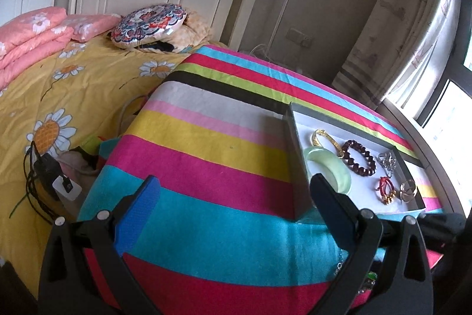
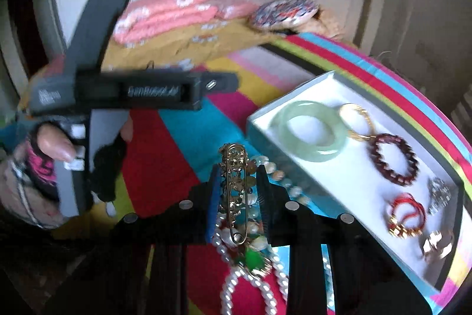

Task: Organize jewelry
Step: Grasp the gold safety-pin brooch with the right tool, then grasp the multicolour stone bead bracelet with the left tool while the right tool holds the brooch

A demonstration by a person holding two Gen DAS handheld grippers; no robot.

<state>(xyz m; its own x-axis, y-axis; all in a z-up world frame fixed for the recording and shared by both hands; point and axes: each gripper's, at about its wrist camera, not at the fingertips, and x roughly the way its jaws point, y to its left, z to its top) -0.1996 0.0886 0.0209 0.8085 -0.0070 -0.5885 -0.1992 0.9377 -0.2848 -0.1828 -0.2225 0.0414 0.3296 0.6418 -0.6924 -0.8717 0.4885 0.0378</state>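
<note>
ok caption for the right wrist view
Right gripper shut on a gold brooch beside the white jewelry tray.

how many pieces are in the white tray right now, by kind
In the tray:
Bangles: 2, the green jade bangle and the gold bangle
Bracelets: 2, the dark red bead bracelet and the red cord bracelet
Small metal pieces: 2, a silver piece and a gold-toned piece
Total: 6
</note>
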